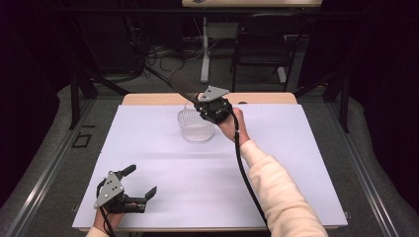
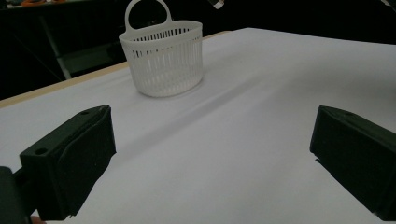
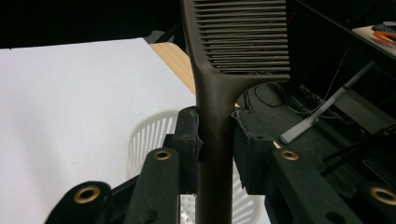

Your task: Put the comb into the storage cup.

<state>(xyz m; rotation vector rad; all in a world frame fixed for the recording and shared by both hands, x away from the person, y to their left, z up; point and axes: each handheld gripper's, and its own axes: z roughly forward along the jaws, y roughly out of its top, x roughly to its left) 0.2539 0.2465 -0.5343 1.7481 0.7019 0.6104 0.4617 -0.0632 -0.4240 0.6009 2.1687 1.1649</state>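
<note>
**Comb pinched over the white basket**

The right tongs are pressed onto the handle of a dark brown comb, one black jaw on each side of the narrow neck just below the teeth. In the right gripper view the comb stands up between the jaws, its fine teeth running out to the right at the top of the frame, and its handle passes down between them toward the bottom edge. Below and behind the jaws lies the slatted rim of a white plastic basket.

In the high view the right tongs hang just over the far right rim of the basket, with the grey three-cornered plate on top and the comb reaching up and to the left past the far edge of the tabletop. The hand behind them wears a cream sleeve, and a black cable trails down along the forearm.

The basket sits upright on the white tabletop, toward its far side and near the middle. The left gripper view shows it as an oval basket with vertical slats and a loop handle at the back.

The left tongs rest at the near left corner of the tabletop, well apart from the basket, jaws spread wide with nothing between them; bare white surface lies between the two black pads
</note>
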